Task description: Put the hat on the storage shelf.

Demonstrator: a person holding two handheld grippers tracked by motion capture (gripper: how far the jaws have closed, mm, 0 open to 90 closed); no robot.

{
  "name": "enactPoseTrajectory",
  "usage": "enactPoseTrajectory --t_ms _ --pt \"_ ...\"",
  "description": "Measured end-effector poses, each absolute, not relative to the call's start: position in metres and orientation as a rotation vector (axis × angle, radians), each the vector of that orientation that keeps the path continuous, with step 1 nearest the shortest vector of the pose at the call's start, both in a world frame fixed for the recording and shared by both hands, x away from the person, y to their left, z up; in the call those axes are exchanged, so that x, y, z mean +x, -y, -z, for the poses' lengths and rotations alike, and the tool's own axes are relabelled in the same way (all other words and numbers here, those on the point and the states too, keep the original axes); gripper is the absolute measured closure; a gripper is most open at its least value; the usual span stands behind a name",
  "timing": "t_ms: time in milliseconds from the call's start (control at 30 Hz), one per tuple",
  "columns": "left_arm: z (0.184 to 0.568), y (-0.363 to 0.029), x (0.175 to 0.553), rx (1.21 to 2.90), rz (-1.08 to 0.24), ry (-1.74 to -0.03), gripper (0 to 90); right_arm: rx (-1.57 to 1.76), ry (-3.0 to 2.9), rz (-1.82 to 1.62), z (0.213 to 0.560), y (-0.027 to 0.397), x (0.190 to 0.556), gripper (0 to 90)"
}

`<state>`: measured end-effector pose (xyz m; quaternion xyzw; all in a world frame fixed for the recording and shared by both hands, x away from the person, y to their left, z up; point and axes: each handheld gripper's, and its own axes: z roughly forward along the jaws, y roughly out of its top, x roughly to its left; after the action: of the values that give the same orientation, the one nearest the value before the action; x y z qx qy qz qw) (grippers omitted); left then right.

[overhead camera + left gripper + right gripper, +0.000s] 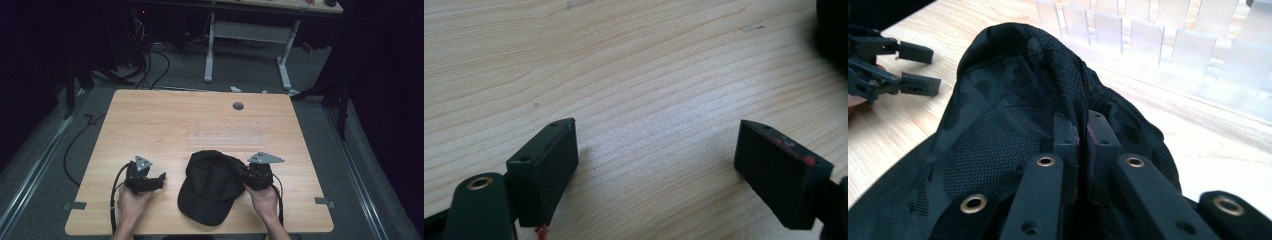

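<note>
A black mesh cap (pixel 212 186) lies near the table's front edge, its brim toward me. My right gripper (pixel 243 176) is shut on a pinched fold of the cap's crown (pixel 1013 100); in the right gripper view (pixel 1082 131) the fabric bunches up between the two jaws. My left gripper (pixel 161 178) rests on the wood to the left of the cap, open with nothing between its fingers (pixel 546 165), a short gap from the brim. In the left gripper view the cap shows as a dark blur (pixel 834 30) at the top right.
A clear plastic rack (pixel 227 134) with rows of upright slats (pixel 1168 40) stands on the wooden table (pixel 150 120) just behind the cap. A grey cable grommet (pixel 238 106) sits near the far edge. Cables and another desk's legs are on the floor beyond.
</note>
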<state>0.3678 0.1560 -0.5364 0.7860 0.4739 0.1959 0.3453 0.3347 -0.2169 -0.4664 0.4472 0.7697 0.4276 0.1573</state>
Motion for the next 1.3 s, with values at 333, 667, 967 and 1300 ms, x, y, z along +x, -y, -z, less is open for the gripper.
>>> enactPoseTrajectory --t_ms 333,667,967,1300 --pt "0.535 -0.158 0.365 2.033 -0.443 -1.202 18.5 1.218 -2.182 -1.291 0.448 0.225 0.333 86.0" --pt "0.529 -0.155 0.358 2.020 -0.344 -1.129 17.5 1.171 -2.157 -1.353 0.431 0.235 0.334 86.1" --pt "0.511 -0.149 0.349 2.006 -0.263 -1.021 18.6 1.125 -2.152 -1.380 0.423 0.240 0.334 86.0" --pt "0.491 -0.134 0.344 1.995 -0.126 -0.885 21.1 1.074 -2.155 -1.395 0.420 0.240 0.334 86.0"
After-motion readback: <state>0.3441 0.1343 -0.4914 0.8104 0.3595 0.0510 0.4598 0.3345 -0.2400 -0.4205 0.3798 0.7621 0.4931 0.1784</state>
